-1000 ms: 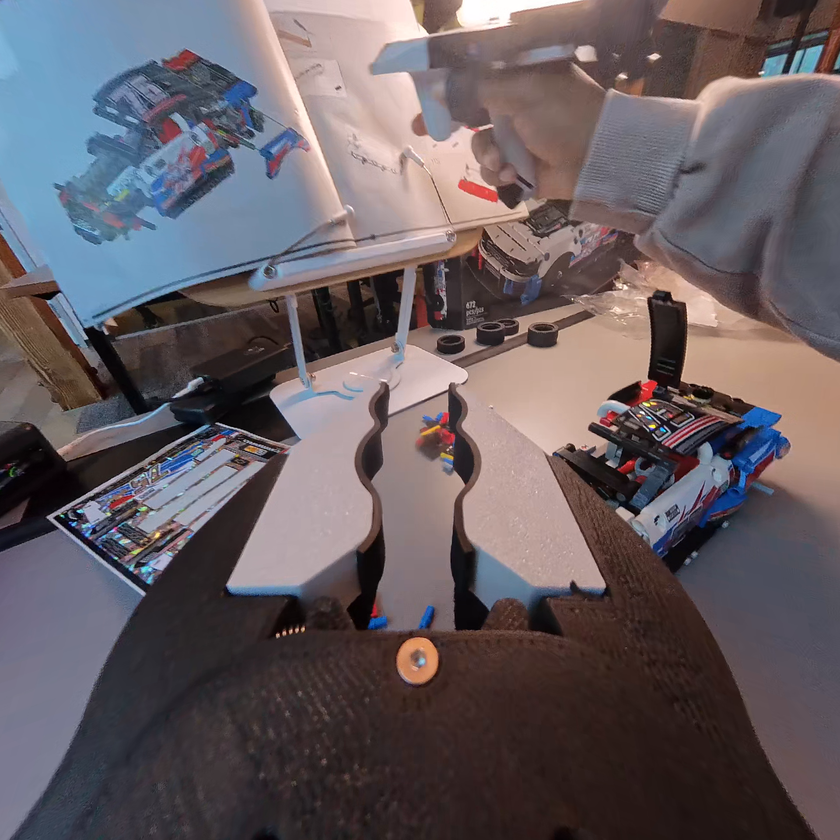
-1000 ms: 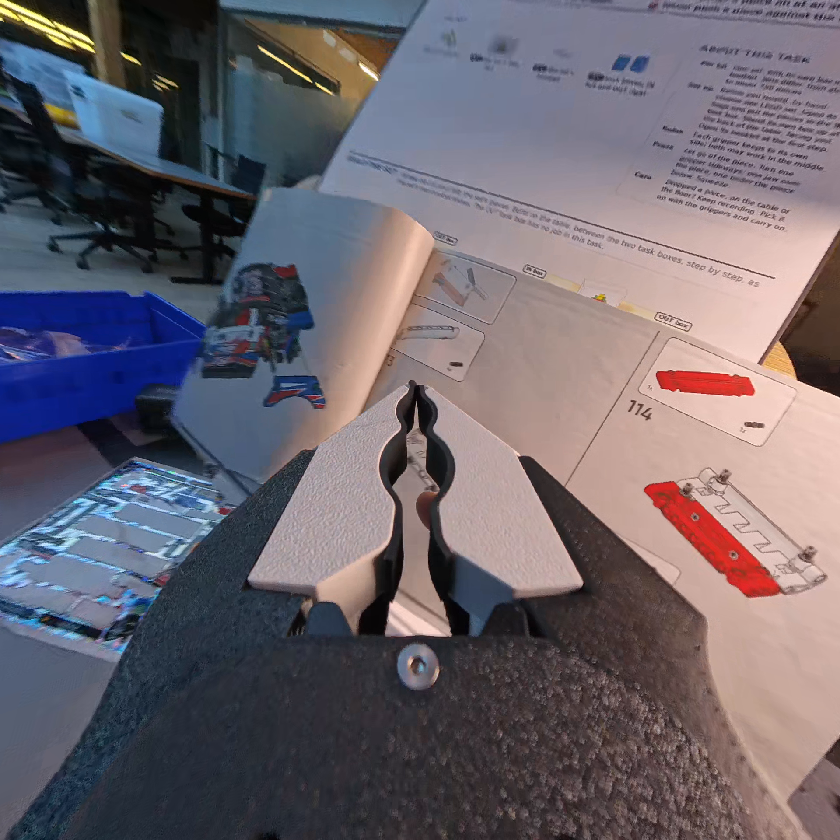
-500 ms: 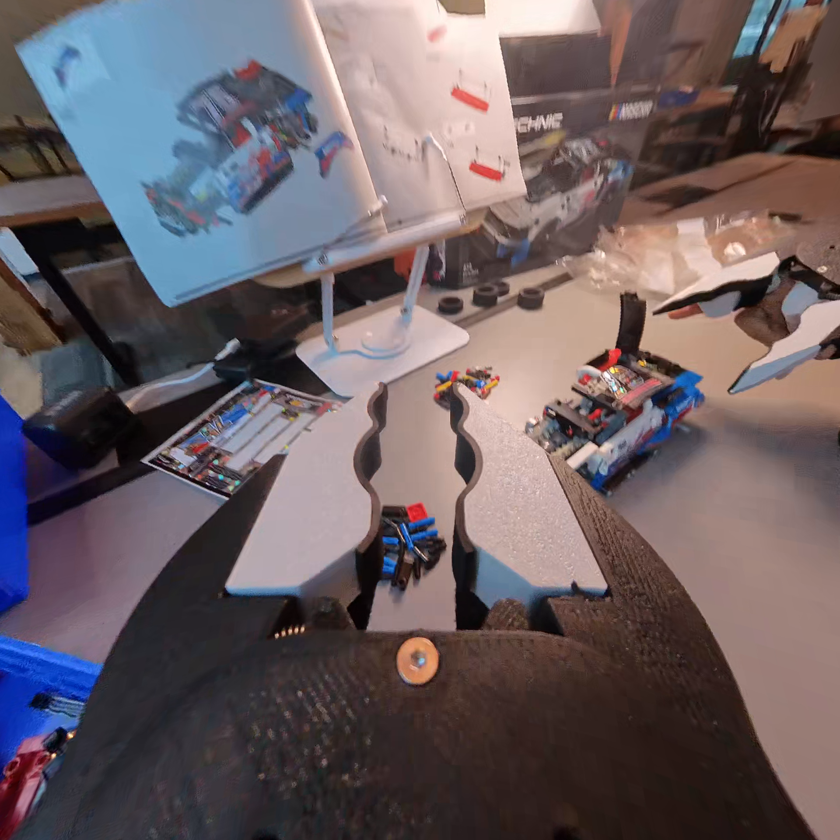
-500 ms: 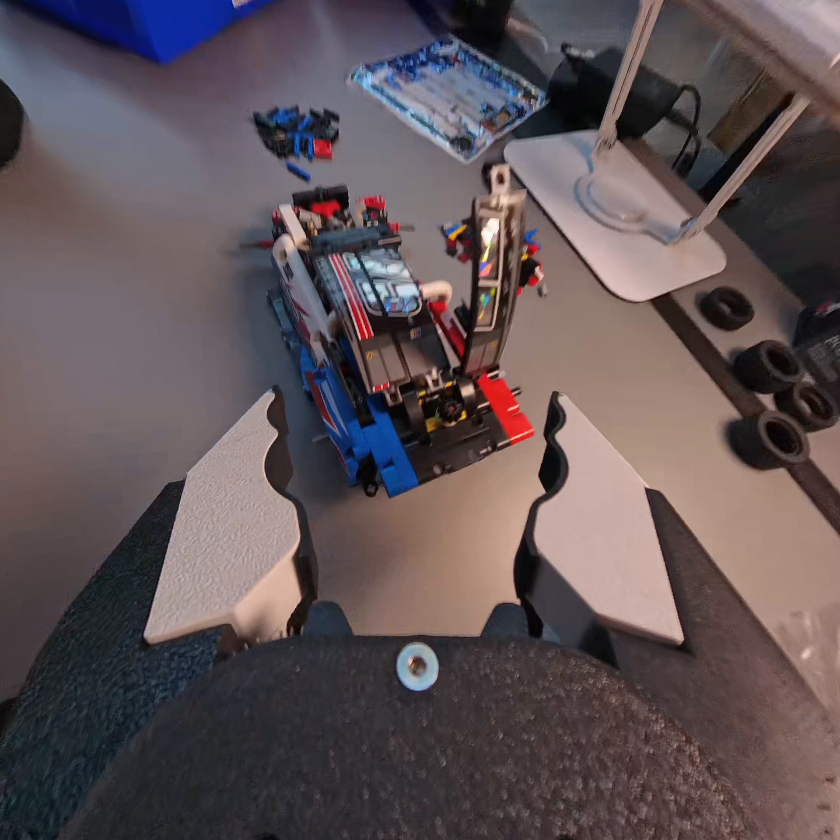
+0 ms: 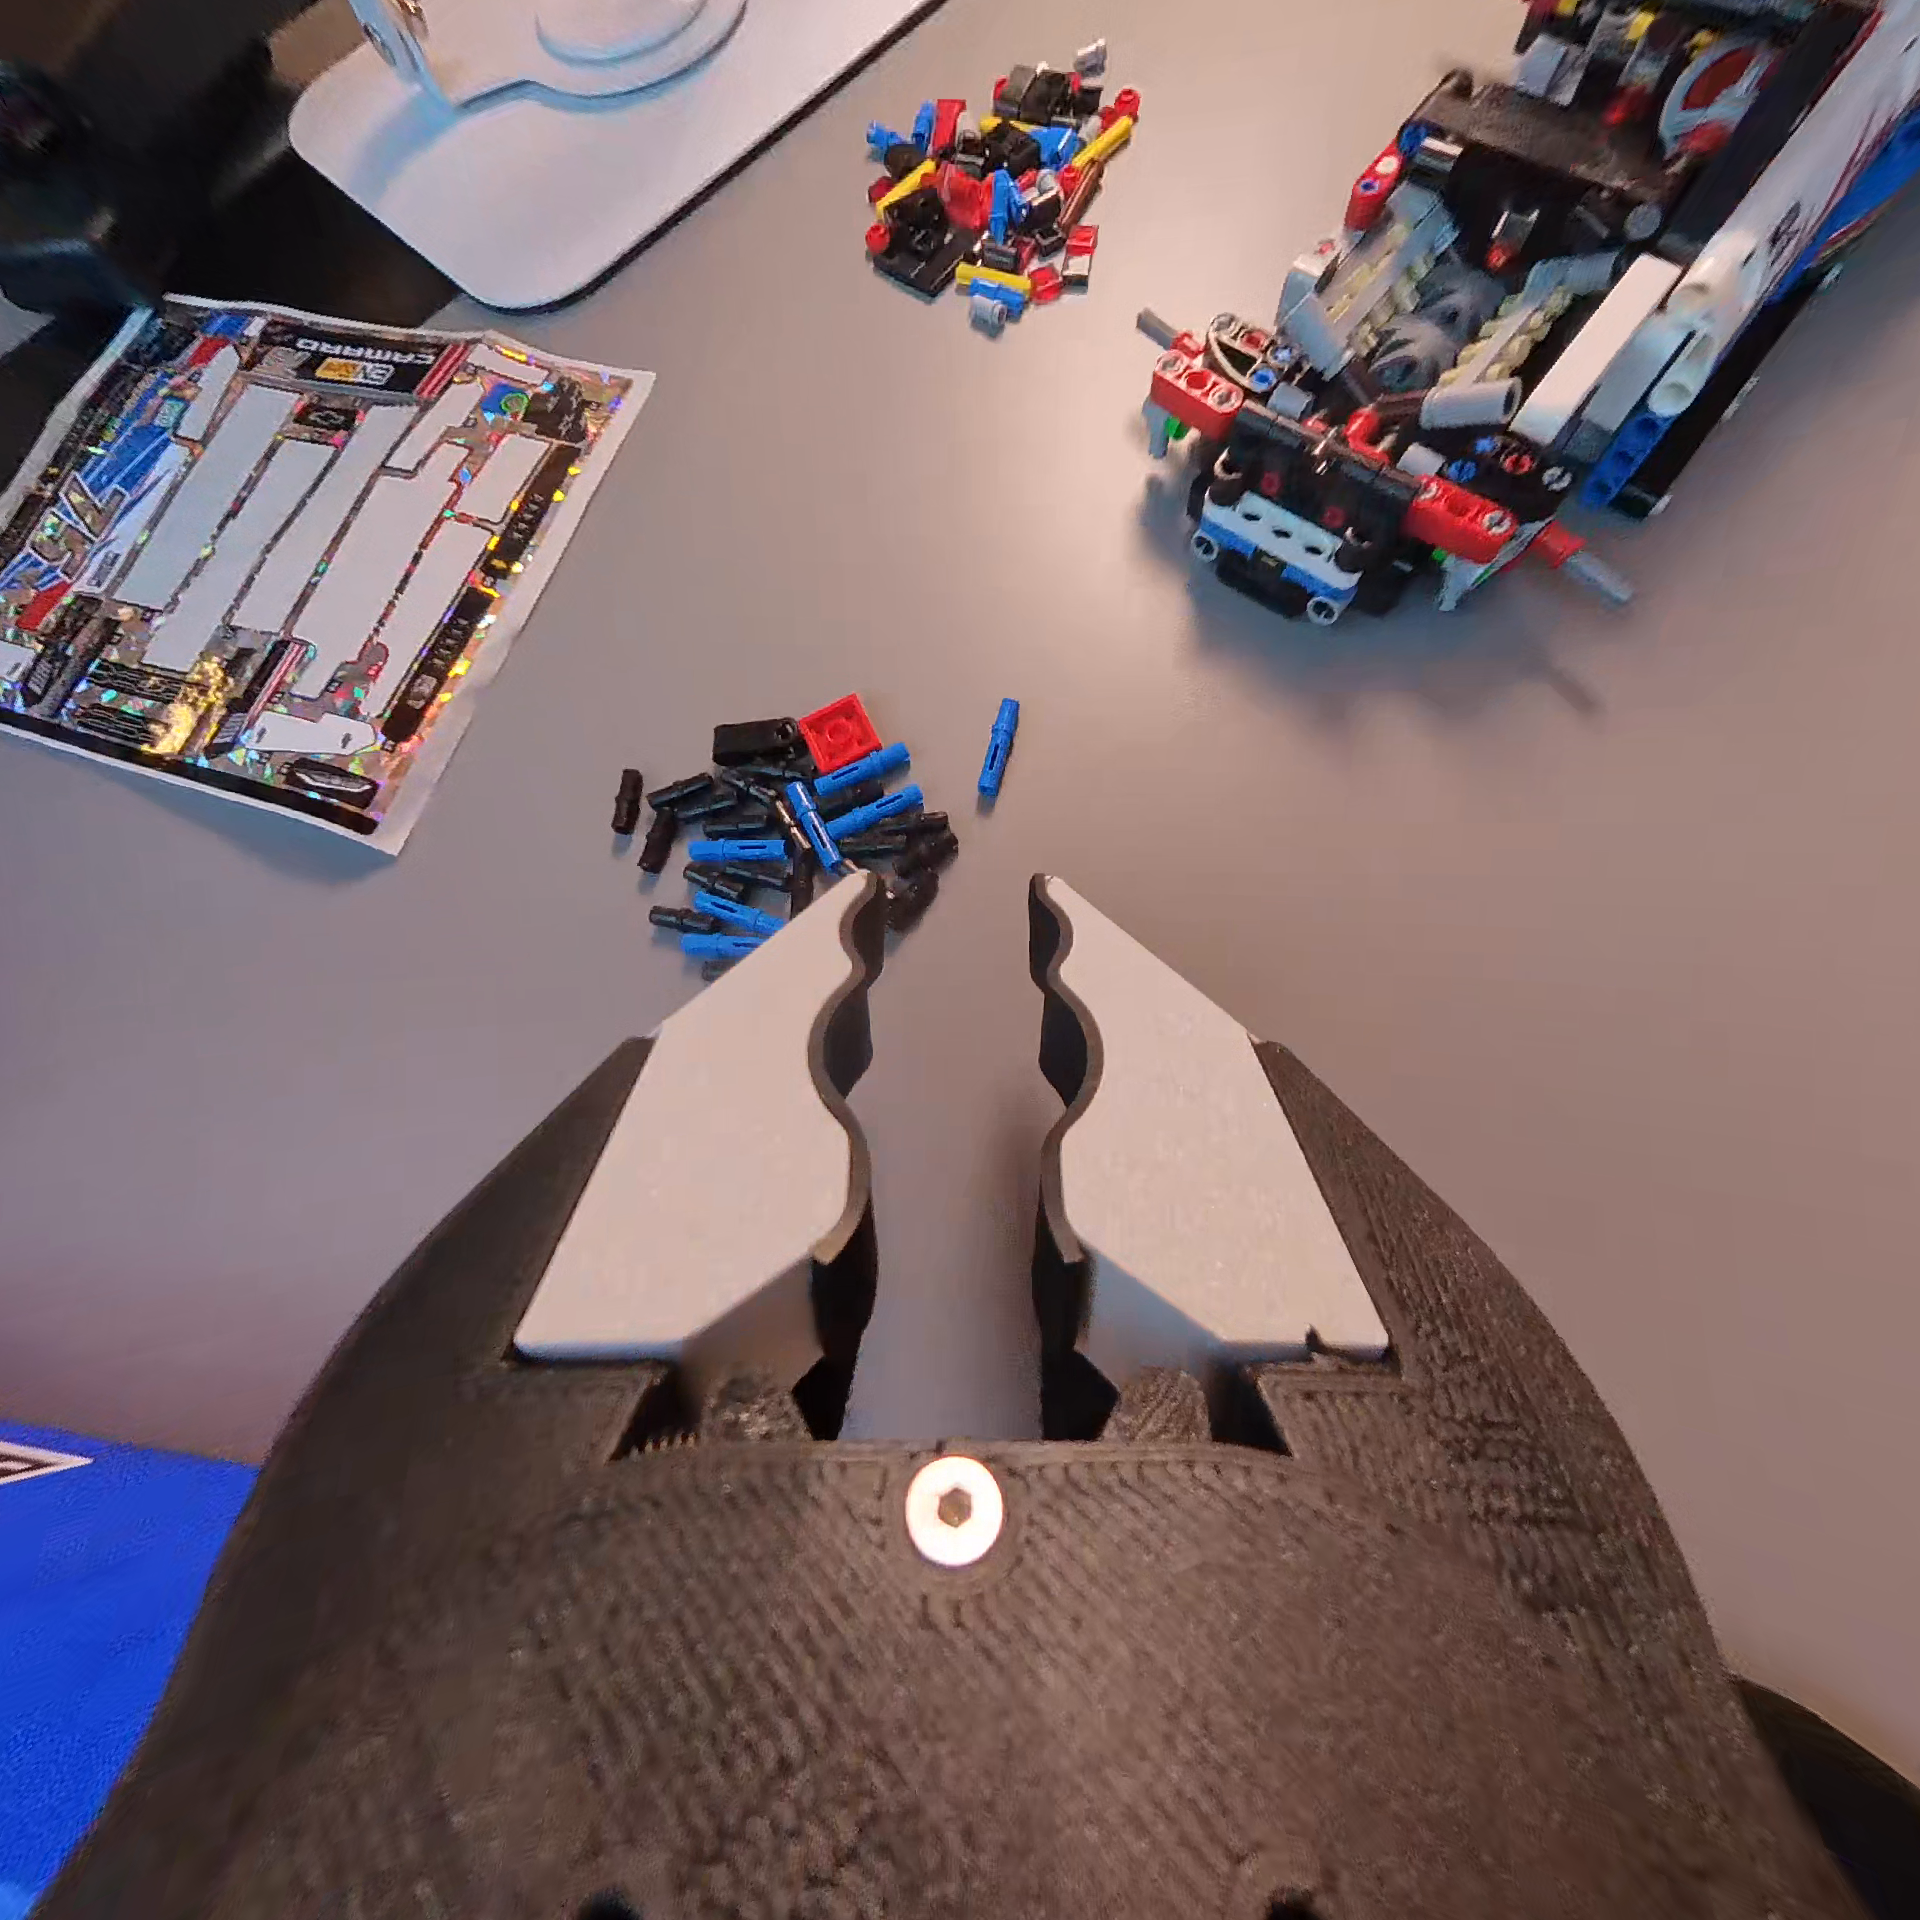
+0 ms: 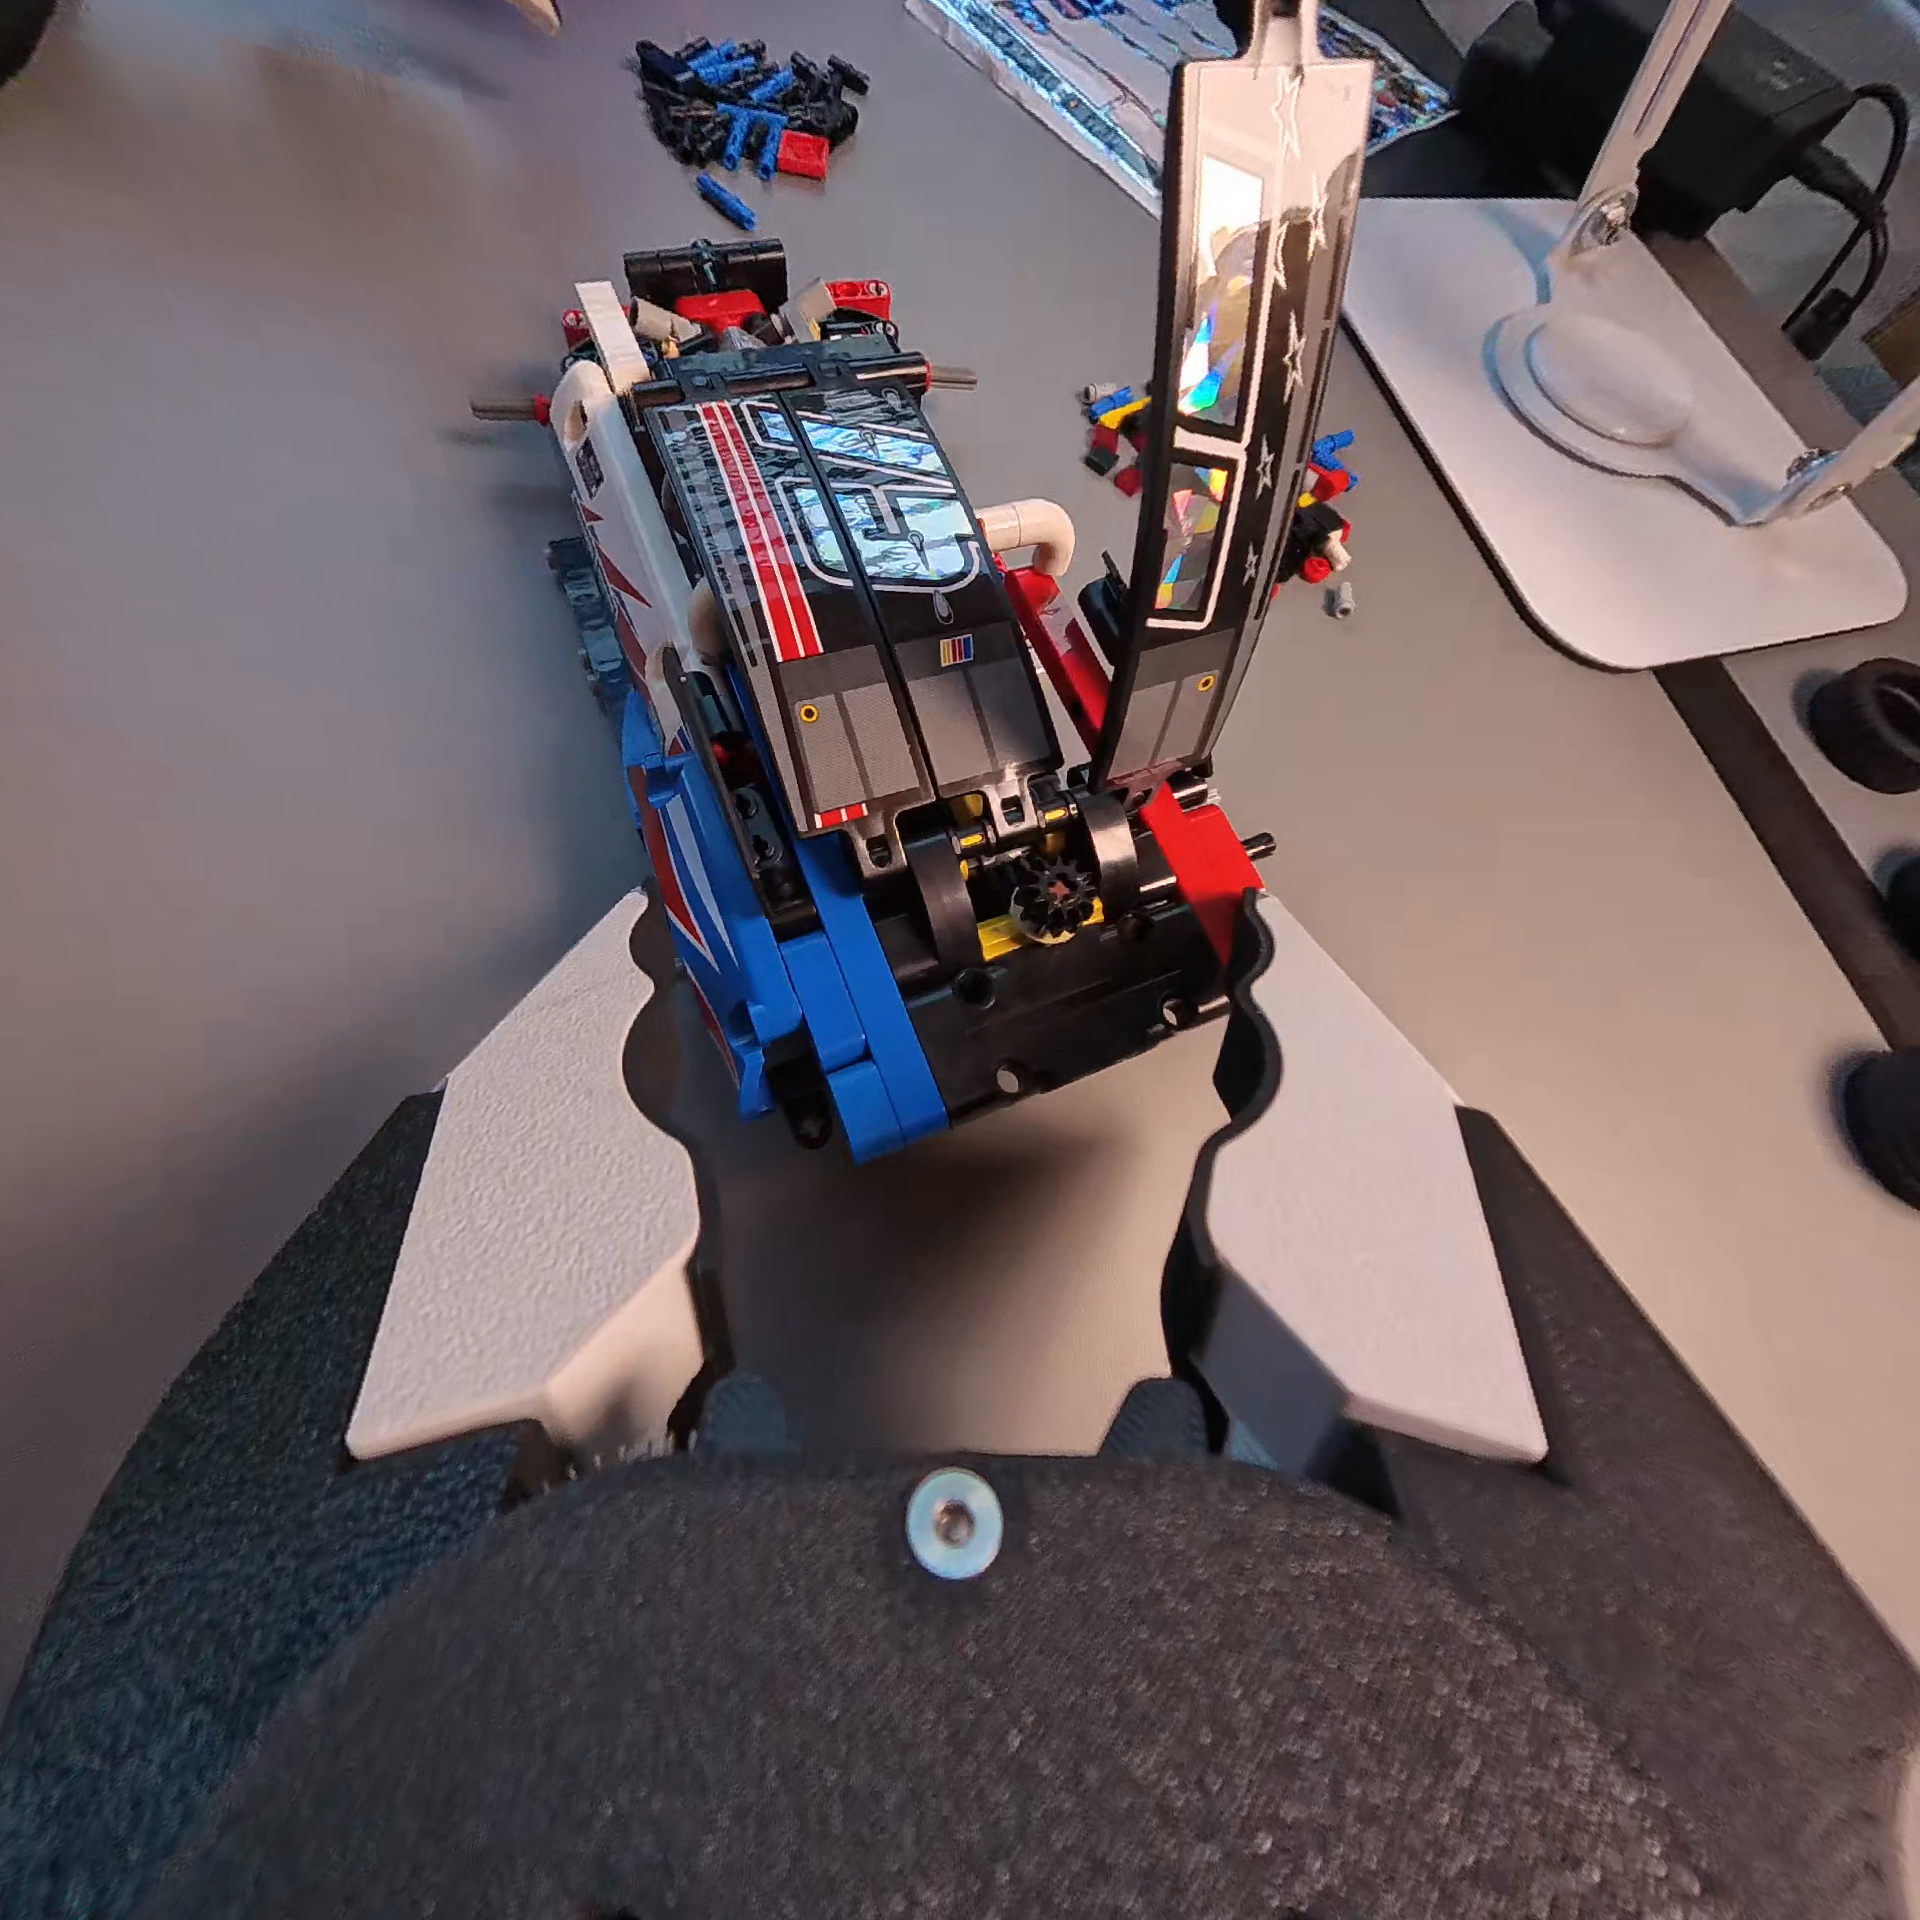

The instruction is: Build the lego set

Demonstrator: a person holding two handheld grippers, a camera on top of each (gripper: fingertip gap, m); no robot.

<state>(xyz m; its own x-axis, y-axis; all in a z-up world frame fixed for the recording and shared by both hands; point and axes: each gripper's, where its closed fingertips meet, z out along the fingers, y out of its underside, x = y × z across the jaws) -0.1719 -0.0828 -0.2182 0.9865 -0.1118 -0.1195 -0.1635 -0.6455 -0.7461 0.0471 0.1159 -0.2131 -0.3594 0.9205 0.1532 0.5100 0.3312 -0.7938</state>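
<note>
Left gripper partly open and empty above black and blue pin pile, right gripper spread wide, empty, straddling lego car rear on grey table.

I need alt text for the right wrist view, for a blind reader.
The open right tool straddles the rear end of a partly built lego car on a grey table. One black panel stands raised; loose pins lie beyond.

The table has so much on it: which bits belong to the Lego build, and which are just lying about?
For the build:
- half-built red, white and blue Lego car
- black and blue pin pile
- mixed coloured small-parts pile
- shiny sticker sheet
- black rubber tyres

Just lying about:
- black cable
</note>
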